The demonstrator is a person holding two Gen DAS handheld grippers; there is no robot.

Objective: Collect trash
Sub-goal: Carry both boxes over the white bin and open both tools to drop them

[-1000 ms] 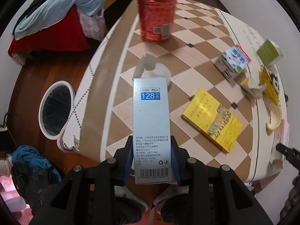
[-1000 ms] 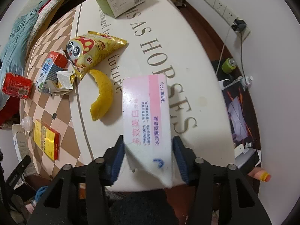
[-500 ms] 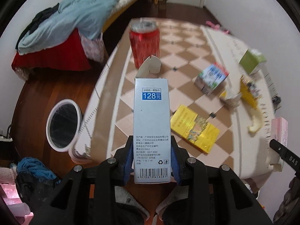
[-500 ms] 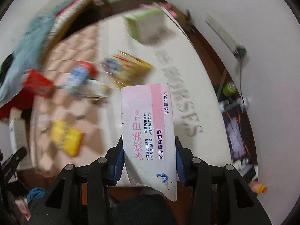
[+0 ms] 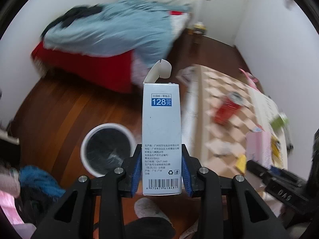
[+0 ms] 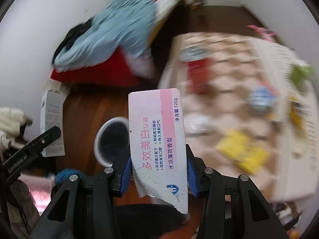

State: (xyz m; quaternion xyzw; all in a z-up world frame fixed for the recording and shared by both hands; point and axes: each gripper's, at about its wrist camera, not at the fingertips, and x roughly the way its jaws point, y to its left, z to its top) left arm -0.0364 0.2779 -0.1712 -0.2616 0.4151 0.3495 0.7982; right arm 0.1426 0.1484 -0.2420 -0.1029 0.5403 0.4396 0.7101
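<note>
My left gripper (image 5: 161, 174) is shut on a tall silver-grey carton (image 5: 161, 131) with an open top flap. It hangs over the wooden floor, just right of a white-rimmed round bin (image 5: 107, 149). My right gripper (image 6: 158, 174) is shut on a torn pink-and-white toothpaste box (image 6: 157, 131), held beside the same bin (image 6: 111, 139). The grey carton (image 6: 52, 123) and left gripper also show at the left of the right wrist view. The pink box (image 5: 258, 149) appears at the right of the left wrist view.
A checkered table (image 5: 223, 139) to the right carries a red can (image 5: 227, 109), a yellow packet (image 6: 242, 153), a blue carton (image 6: 261, 97) and other blurred litter. A bed with a blue blanket (image 5: 111, 33) stands behind. Clothes (image 5: 37, 179) lie on the floor at left.
Both grippers have swung left, away from the table and over the floor near the bin, each keeping its box. The table now sits at the right of both views.
</note>
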